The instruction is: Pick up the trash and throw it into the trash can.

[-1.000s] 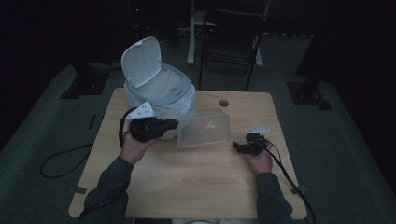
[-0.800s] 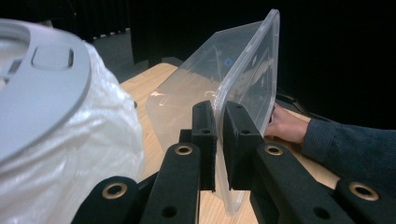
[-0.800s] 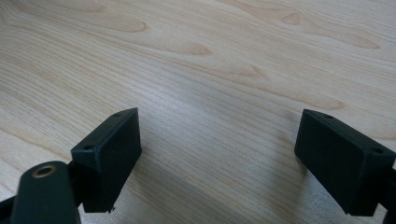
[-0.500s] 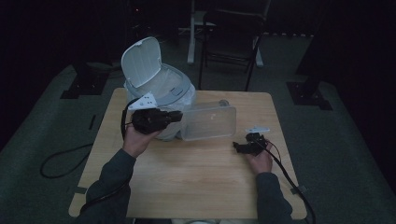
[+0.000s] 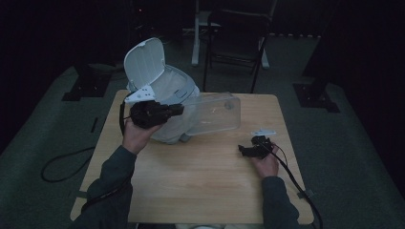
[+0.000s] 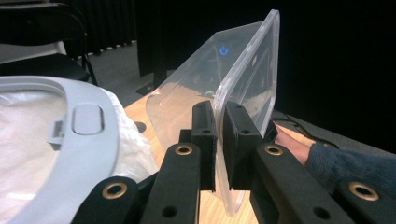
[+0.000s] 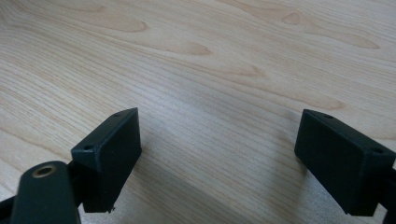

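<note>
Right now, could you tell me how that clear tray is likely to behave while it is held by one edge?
The clear tray looks thin-walled, so probably light and a bit flexible. The left tongs pinch only its rim, so it may pivot or slip. Its smooth plastic looks slippery, though unlikely to shatter.

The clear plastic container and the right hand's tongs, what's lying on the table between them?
Nothing: in the high view, bare wooden table separates the clear plastic container from the right tongs.

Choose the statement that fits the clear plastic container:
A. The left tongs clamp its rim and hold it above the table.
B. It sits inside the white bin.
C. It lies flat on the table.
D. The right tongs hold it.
A: the left tongs pinch the rim of the clear plastic container, which hangs above the table.
</note>
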